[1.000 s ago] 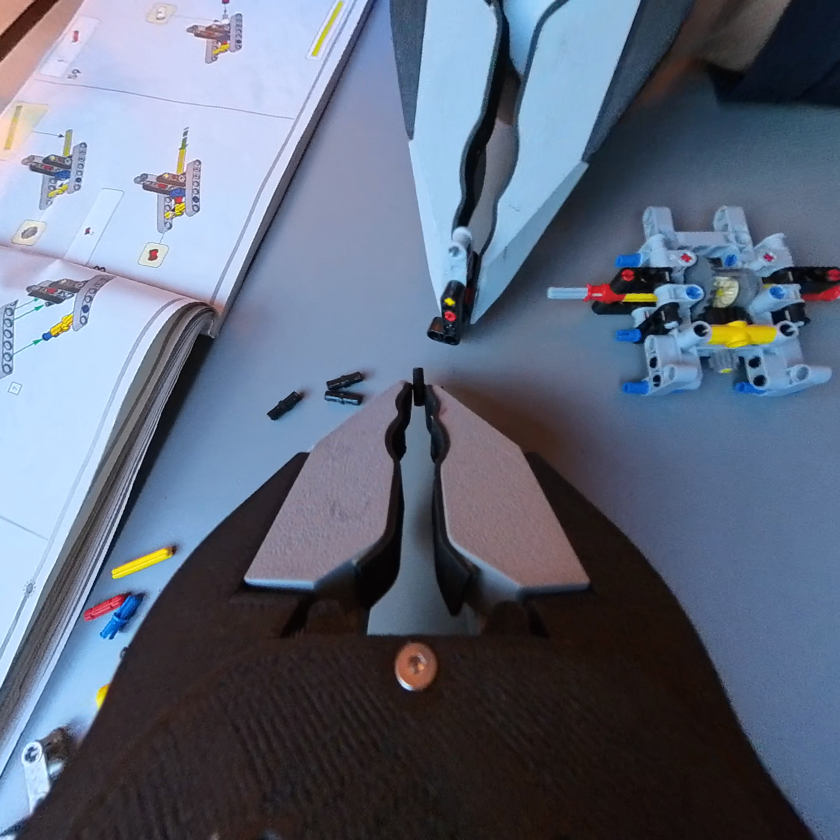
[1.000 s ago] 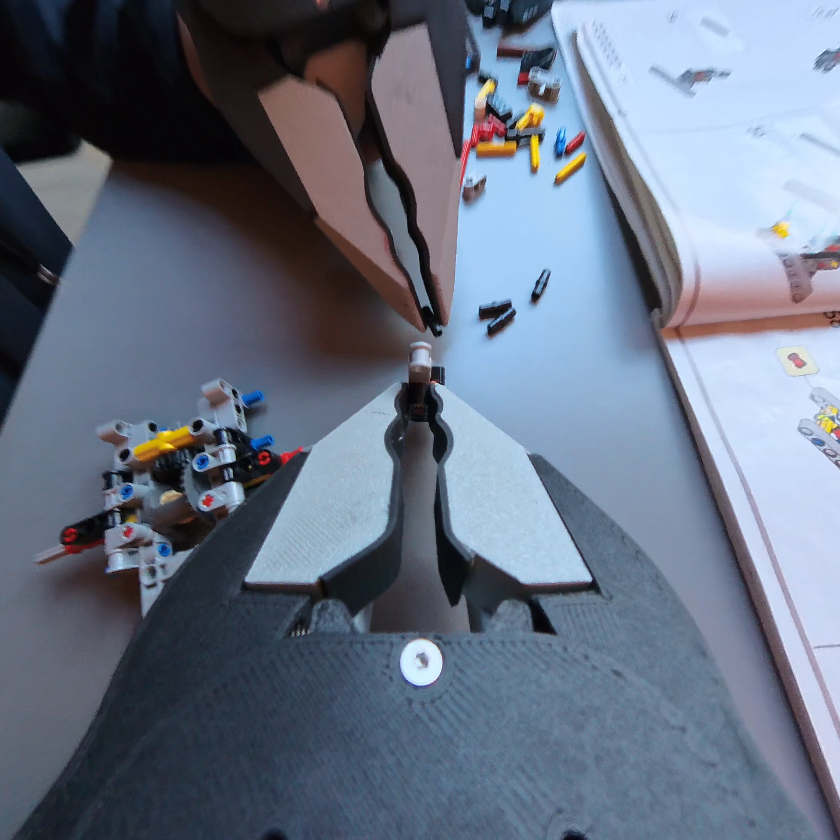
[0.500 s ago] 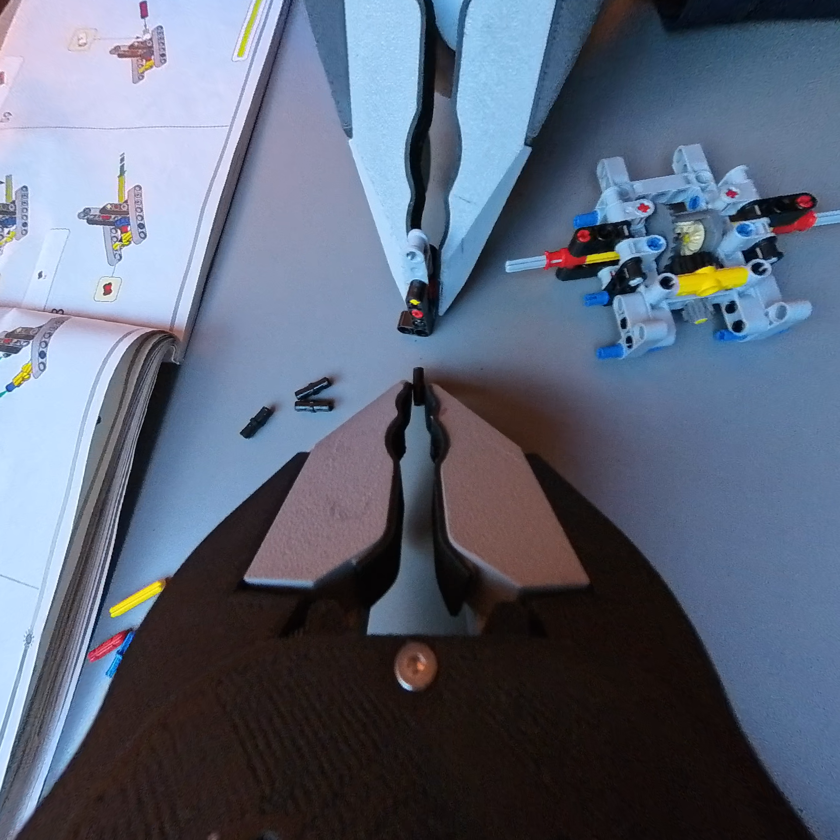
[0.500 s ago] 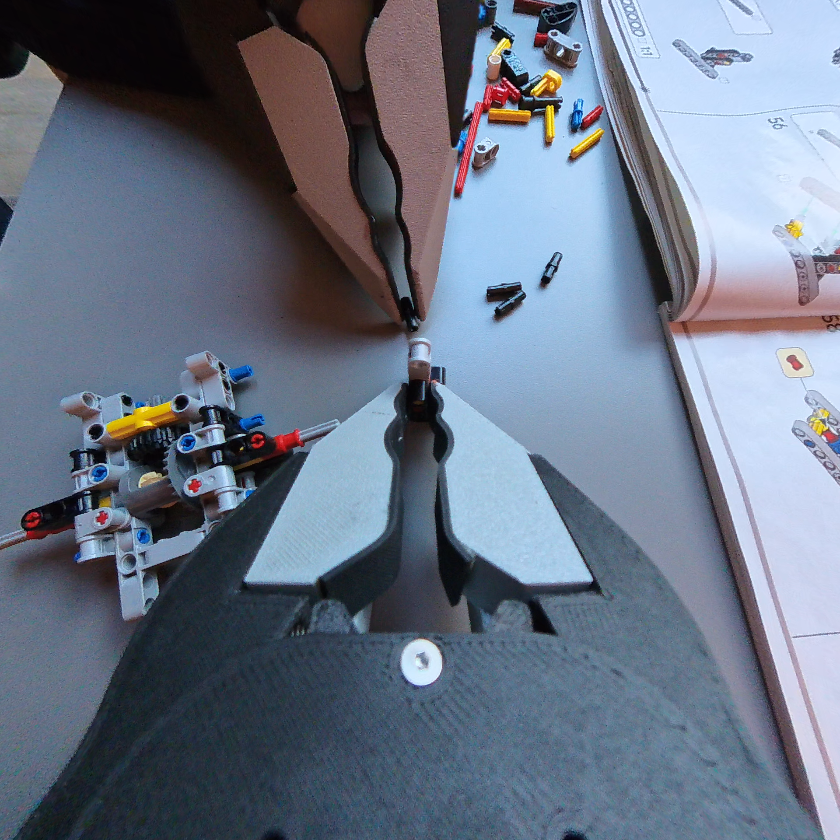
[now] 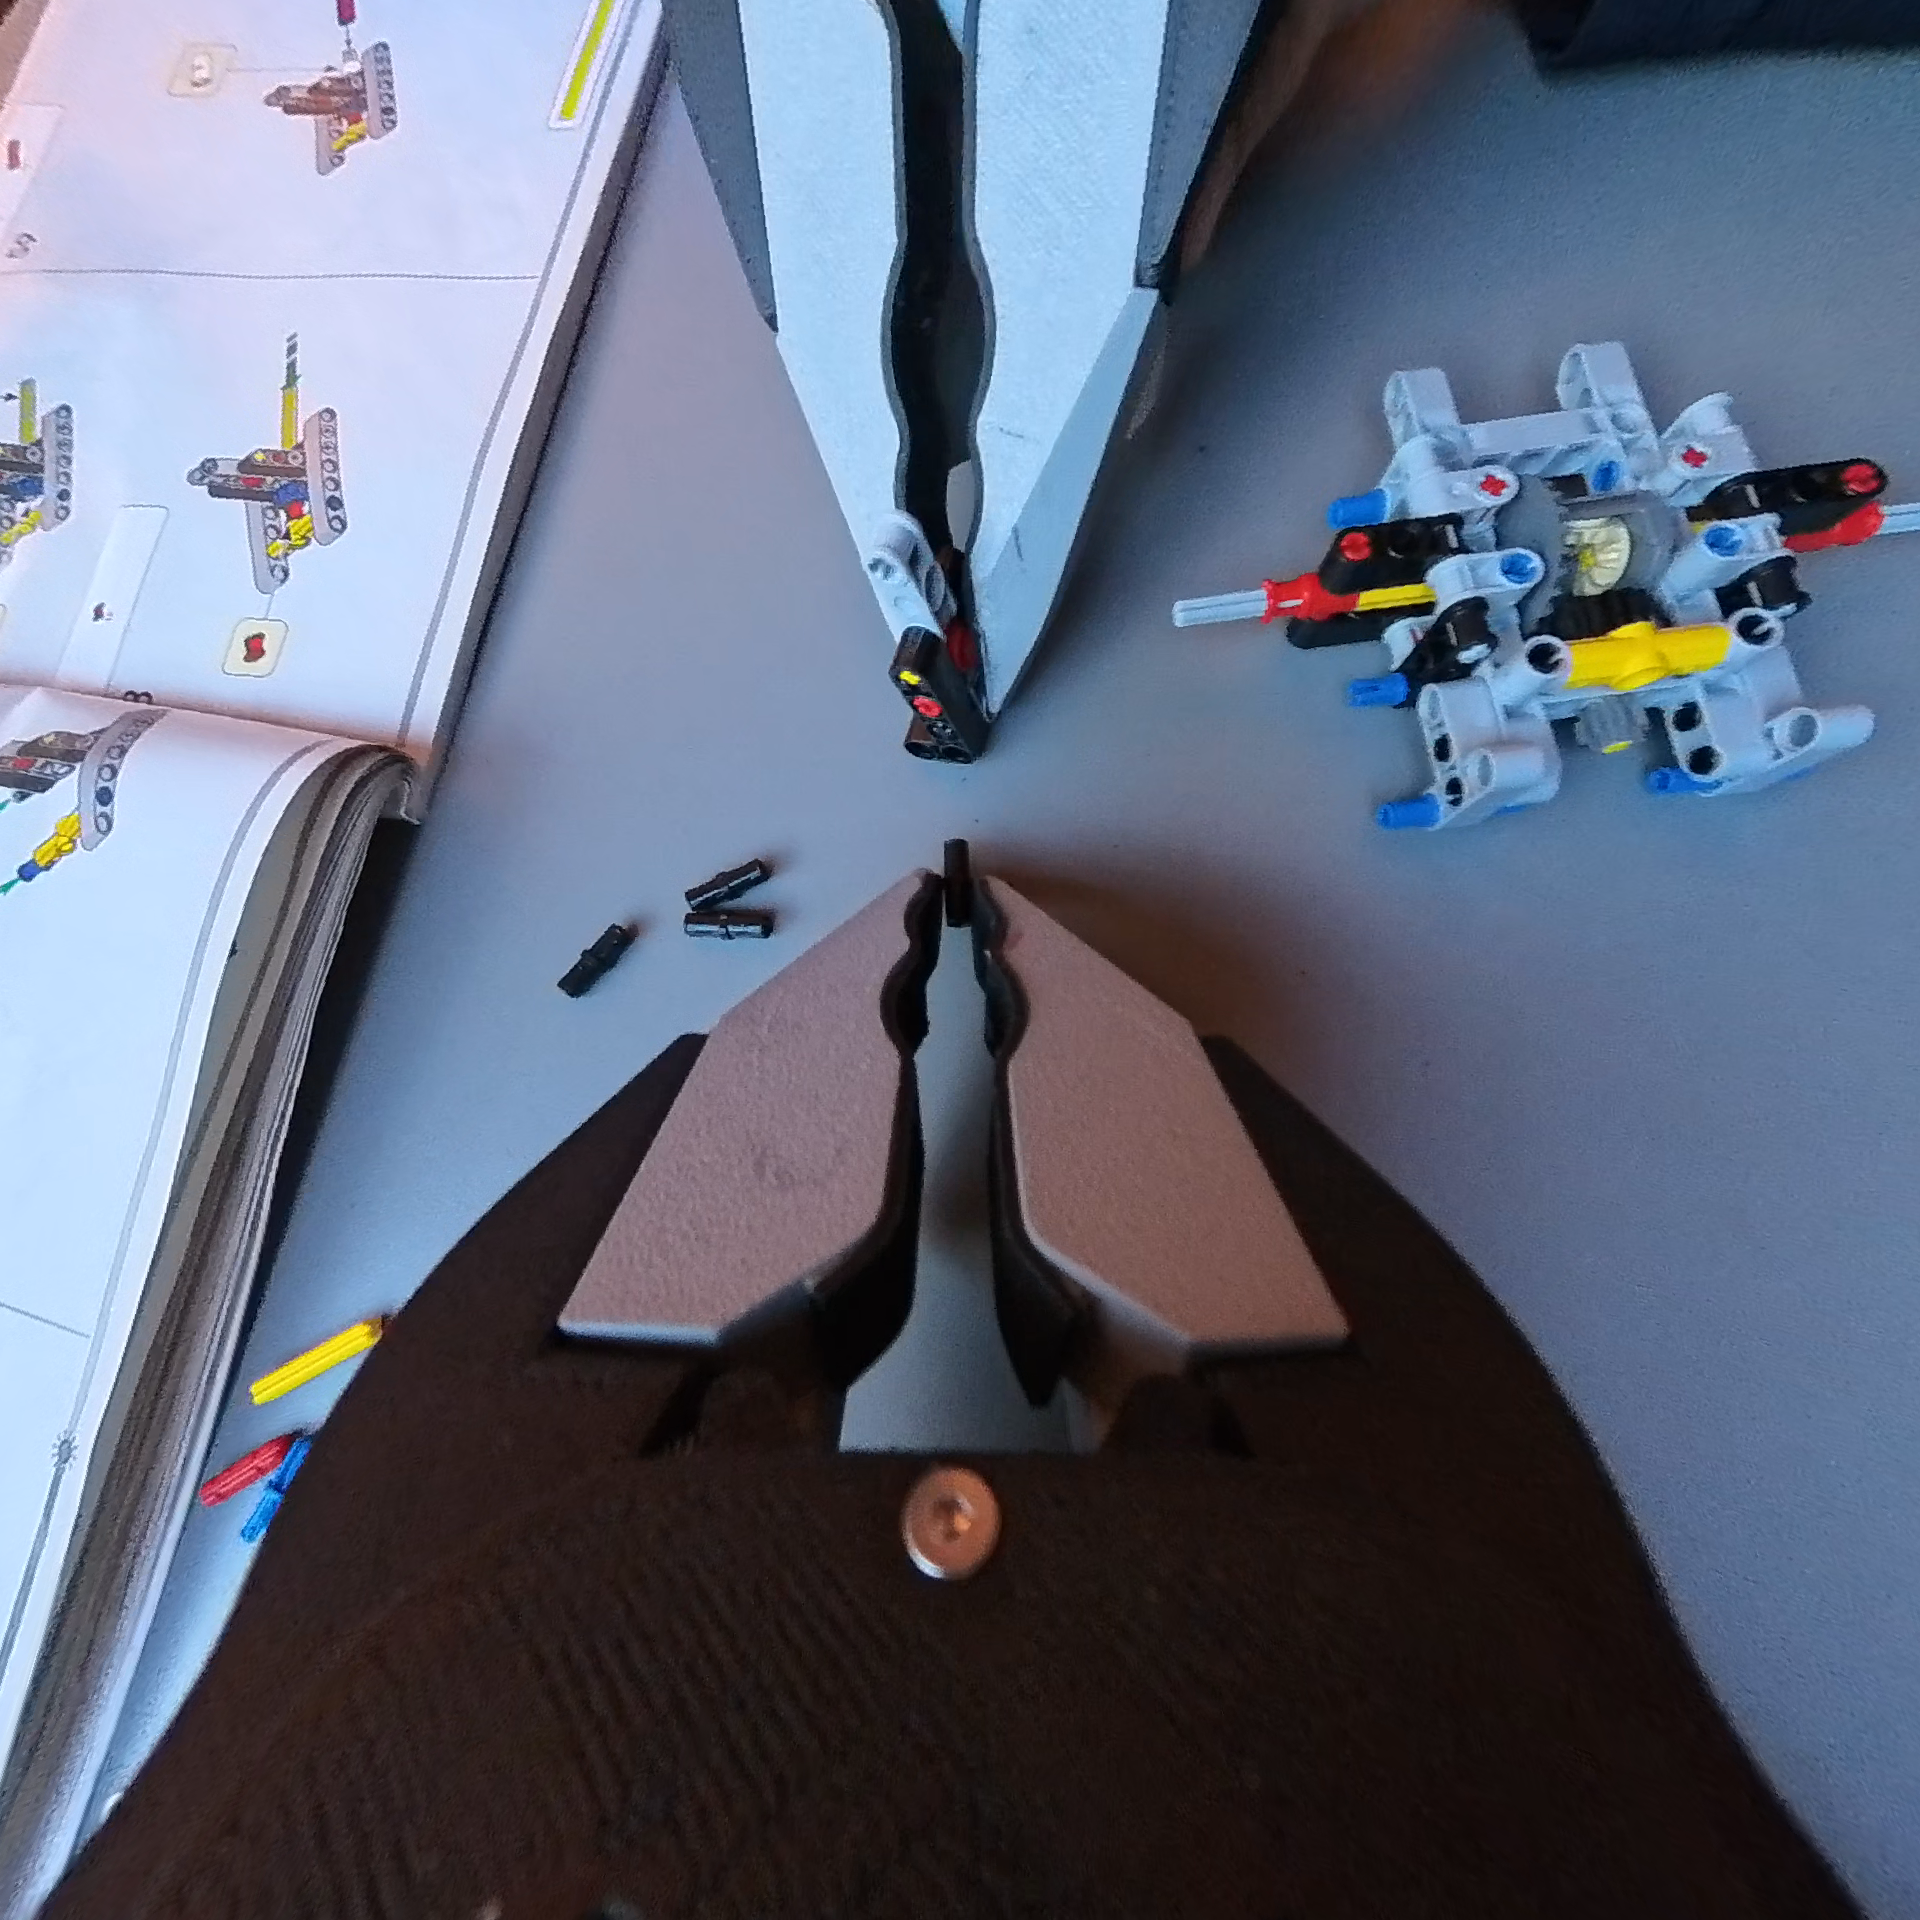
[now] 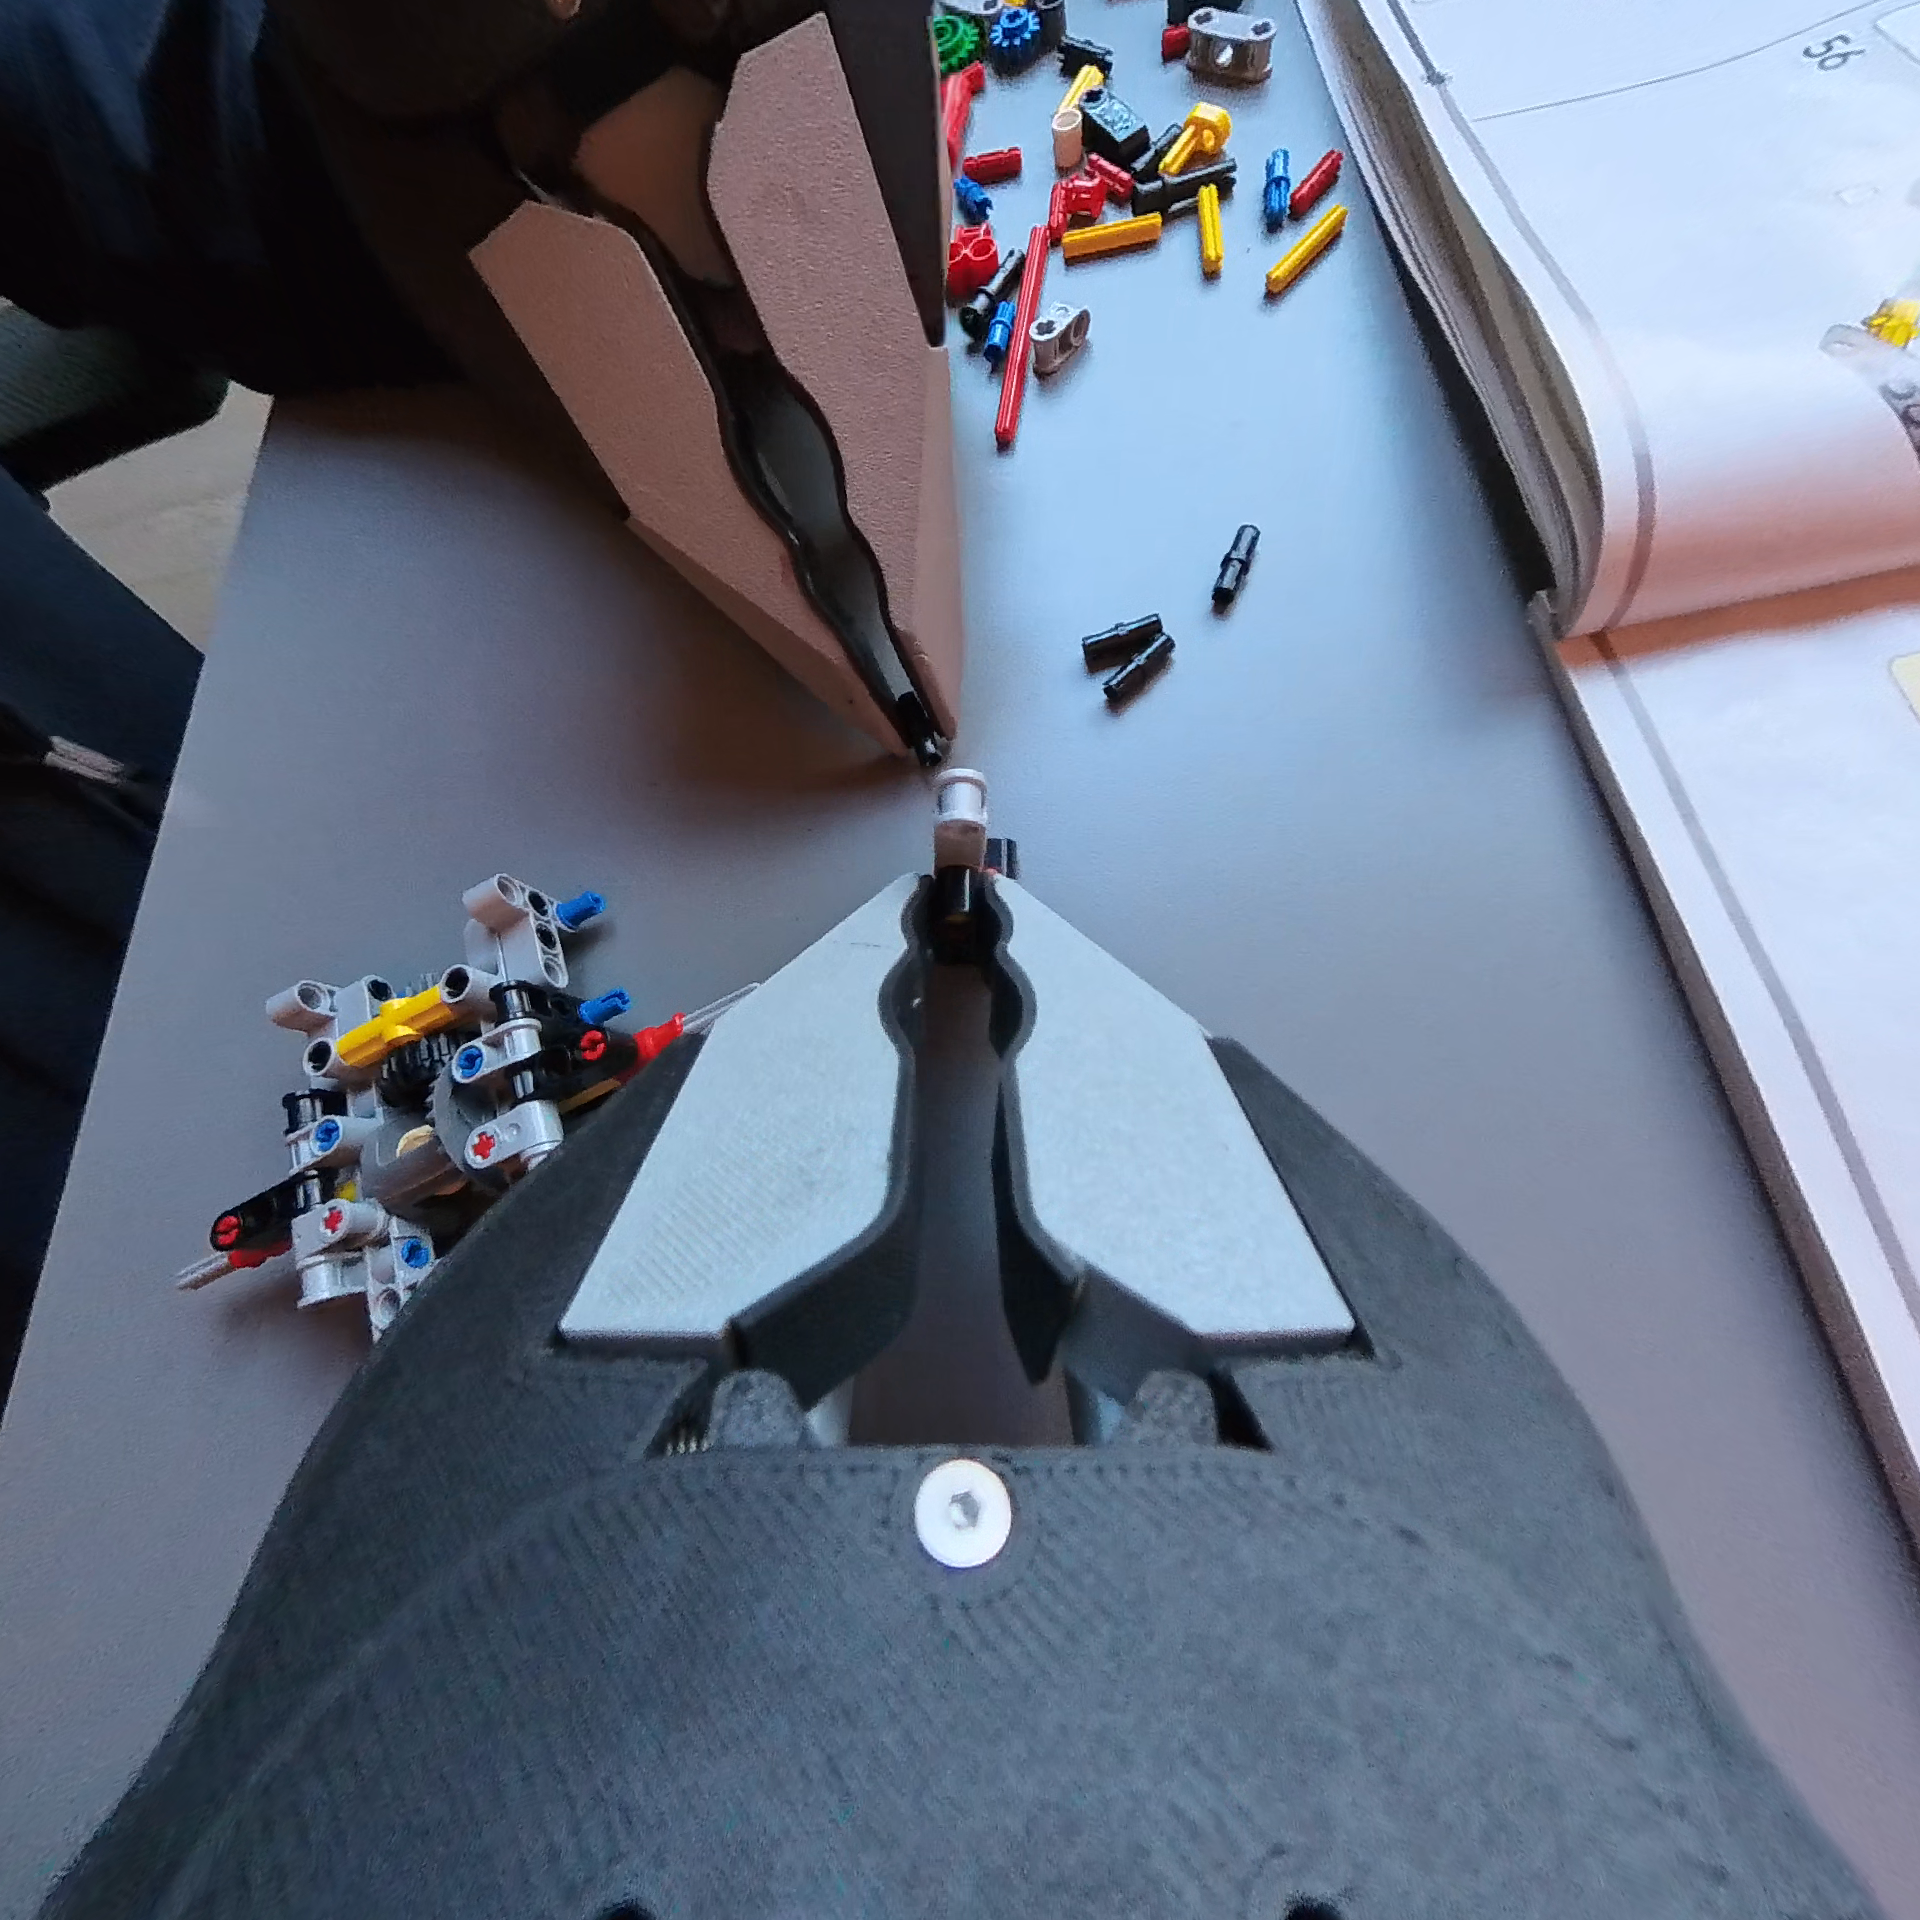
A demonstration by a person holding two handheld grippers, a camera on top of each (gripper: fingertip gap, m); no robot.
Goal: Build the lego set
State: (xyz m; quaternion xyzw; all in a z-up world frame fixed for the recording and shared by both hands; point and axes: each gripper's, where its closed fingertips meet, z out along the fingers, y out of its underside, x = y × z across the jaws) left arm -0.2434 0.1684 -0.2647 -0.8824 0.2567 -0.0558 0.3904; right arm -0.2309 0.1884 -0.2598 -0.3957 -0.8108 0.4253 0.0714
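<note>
Left tool (image 5: 956,902) grips small black plastic pin (image 5: 955,878); right tool (image 6: 961,896) grips black-and-grey brick sub-assy (image 6: 958,831), tips nearly meeting over grey counter (image 5: 1455,1039)

Printed numbers on the open instruction booklet (image 6: 1714,260)

The left gripper (image 5: 957,896) points forward and down at the table, its two fingers nearly together and the pads pressed on a small black pin (image 5: 956,883) that sticks out past the tips. The right gripper (image 6: 961,902) faces it tip to tip, fingers likewise nearly together, clamped on a small black and grey part (image 6: 957,831) that projects beyond the fingertips. The two sets of tips stand close to each other without touching, both angled down toward the same spot.
</note>
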